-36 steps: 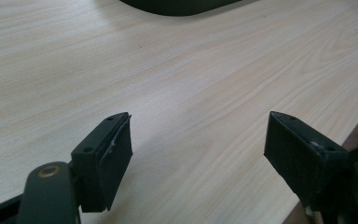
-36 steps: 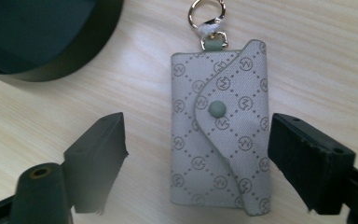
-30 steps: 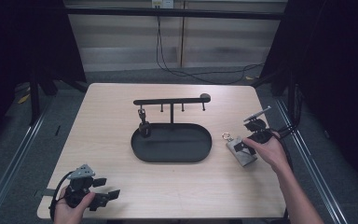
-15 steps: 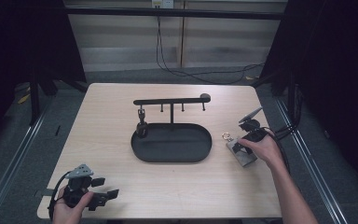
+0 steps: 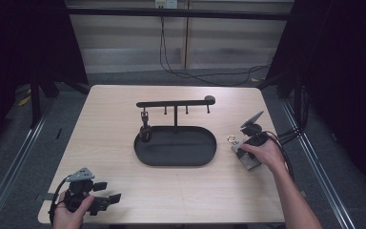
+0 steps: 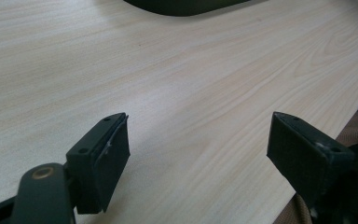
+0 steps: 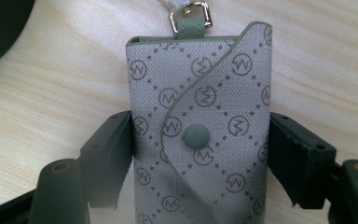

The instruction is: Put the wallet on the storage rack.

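A grey patterned key pouch (image 7: 200, 135) with a green snap and a metal ring at its far end lies flat on the wooden table (image 5: 100, 143), right of the tray. My right gripper (image 7: 200, 144) has one jaw against each long side of it and is shut on it; in the high view the right gripper (image 5: 244, 151) and the hand cover part of the pouch (image 5: 249, 162). My left gripper (image 5: 108, 198) rests at the table's front left corner. In its own view the left gripper (image 6: 198, 154) stands wide open over bare wood.
A black oval tray (image 5: 175, 161) sits mid-table with a black hook rack (image 5: 174, 102) rising behind it. A dark strap-like item (image 5: 145, 126) hangs from the rack's left hook into the tray. Cables trail off the right edge.
The right hand and gripper have shifted slightly left and settled over the pouch. The left gripper has stayed put.
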A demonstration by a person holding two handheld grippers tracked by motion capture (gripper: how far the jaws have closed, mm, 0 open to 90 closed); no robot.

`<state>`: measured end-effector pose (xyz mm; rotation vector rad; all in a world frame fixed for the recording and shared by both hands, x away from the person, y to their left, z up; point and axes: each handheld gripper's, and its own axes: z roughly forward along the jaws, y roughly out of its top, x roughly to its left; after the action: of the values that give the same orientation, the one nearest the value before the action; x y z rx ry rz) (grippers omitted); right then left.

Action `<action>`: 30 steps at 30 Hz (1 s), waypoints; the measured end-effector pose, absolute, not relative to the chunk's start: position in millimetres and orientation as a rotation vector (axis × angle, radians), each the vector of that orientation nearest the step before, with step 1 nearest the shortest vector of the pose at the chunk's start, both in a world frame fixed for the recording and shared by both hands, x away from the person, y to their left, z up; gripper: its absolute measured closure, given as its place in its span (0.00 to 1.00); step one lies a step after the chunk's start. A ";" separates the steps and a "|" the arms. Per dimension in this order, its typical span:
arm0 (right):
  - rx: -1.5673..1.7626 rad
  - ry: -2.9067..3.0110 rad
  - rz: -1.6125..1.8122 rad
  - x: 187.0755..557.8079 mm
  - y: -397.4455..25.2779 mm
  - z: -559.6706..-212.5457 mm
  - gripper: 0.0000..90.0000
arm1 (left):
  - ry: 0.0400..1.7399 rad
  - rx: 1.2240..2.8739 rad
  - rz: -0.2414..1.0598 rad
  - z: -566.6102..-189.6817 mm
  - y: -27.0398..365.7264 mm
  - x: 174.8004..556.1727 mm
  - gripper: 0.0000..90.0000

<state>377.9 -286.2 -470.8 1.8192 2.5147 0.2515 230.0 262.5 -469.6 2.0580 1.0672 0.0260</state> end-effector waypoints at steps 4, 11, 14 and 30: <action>1.809 2.521 0.243 378.7 -285.0 -470.6 0.31 | 1.052 2.066 0.025 -469.6 262.0 229.8 0.23; 1.845 2.517 0.218 382.4 -284.1 -466.1 0.37 | 1.032 2.069 0.011 -469.0 261.1 229.4 0.23; 1.849 2.522 0.227 382.2 -285.1 -465.6 0.37 | 1.027 2.070 0.007 -469.0 260.9 229.4 0.23; 1.862 2.520 0.274 382.7 -286.9 -445.5 0.37 | 1.007 2.092 -0.001 -470.0 258.2 230.6 0.23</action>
<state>382.7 -286.9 -445.5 1.8624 2.5200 0.2744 230.6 258.2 -470.0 2.0916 1.0072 -0.0008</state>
